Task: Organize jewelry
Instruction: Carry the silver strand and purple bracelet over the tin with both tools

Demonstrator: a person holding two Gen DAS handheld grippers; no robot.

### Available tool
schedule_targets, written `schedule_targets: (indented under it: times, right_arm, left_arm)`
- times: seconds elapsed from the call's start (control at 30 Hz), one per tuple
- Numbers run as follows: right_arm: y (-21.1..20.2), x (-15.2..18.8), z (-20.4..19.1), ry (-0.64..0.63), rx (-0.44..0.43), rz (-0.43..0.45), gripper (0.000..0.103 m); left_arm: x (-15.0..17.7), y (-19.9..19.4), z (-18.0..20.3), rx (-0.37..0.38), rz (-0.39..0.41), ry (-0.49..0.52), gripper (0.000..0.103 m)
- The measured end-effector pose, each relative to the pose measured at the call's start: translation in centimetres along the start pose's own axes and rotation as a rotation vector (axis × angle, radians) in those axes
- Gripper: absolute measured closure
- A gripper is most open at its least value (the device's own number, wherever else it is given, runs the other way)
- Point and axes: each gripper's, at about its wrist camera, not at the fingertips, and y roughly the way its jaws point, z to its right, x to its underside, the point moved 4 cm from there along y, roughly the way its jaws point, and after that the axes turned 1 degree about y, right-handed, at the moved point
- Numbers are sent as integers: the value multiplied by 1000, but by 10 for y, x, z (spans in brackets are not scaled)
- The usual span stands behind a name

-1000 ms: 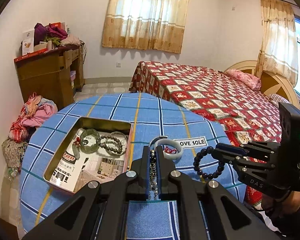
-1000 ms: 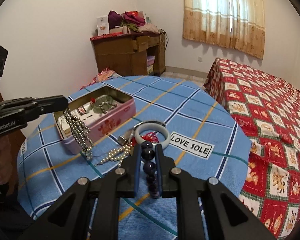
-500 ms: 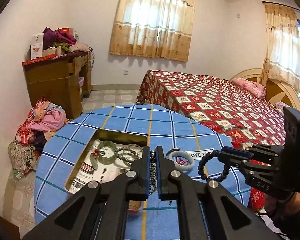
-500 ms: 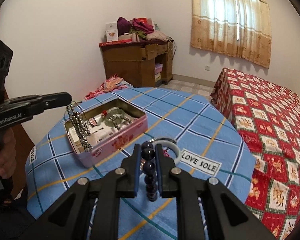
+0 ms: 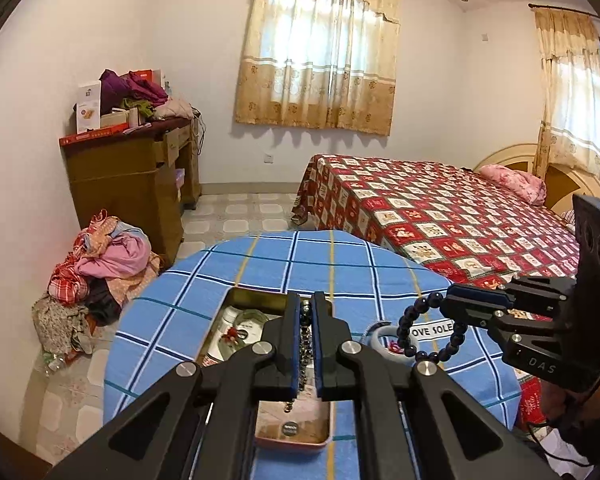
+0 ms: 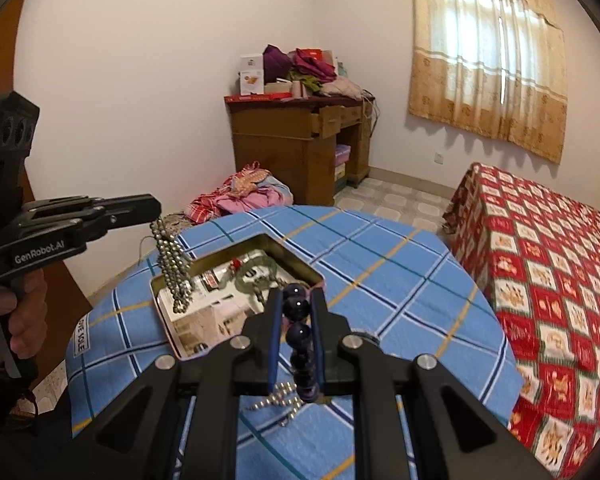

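Note:
My left gripper [image 5: 307, 314] is shut on a metallic bead necklace [image 6: 173, 264] that hangs over the open pink tin [image 6: 168, 326]. The tin [image 5: 292, 442] holds a green bangle [image 6: 256, 270] and a grey bead bracelet. My right gripper [image 6: 296, 304] is shut on a dark bead bracelet [image 5: 424, 332], held above the table to the right of the tin. A pale jade bangle [image 5: 378, 338] and a pearl strand [image 6: 278, 400] lie on the blue checked tablecloth [image 6: 380, 264].
The small round table [image 5: 180, 312] stands close to a bed with a red quilt [image 5: 440, 208] on the right. A wooden desk [image 5: 132, 176] and a clothes pile [image 5: 104, 264] are at the left wall.
Both grippers have risen and pulled back from the table. The left one carried the metallic necklace over the tin; the right one lifted the dark bracelet higher.

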Motion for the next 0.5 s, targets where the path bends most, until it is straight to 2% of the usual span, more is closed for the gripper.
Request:
schedule_targets:
  times: [0.5]
  right_arm:
    - [42,-25,-29,-23,-76,6,87]
  left_arm:
    - [7,35,-35,-39,-57,-29,99]
